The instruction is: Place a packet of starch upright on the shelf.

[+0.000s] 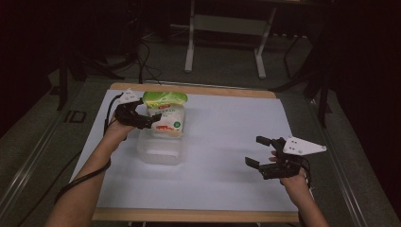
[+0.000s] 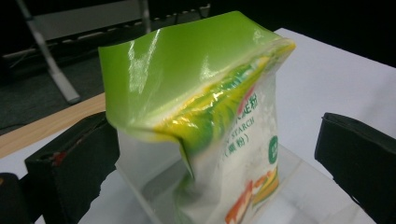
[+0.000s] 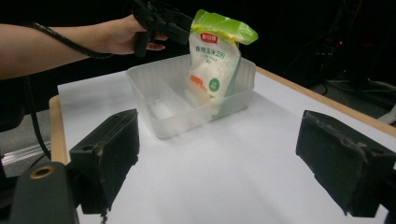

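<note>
One starch bag (image 1: 165, 113) upright in one clear tub (image 1: 161, 151); left claw (image 1: 142, 118) wide beside bag, right claw (image 1: 257, 151) wide.

high view looks down; gripper views sit low, sharing the pouch (image 3: 212, 60).

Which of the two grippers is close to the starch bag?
The left gripper, at the green-topped starch bag standing in the clear plastic container. The right gripper hangs open over bare white table, far from it.
</note>
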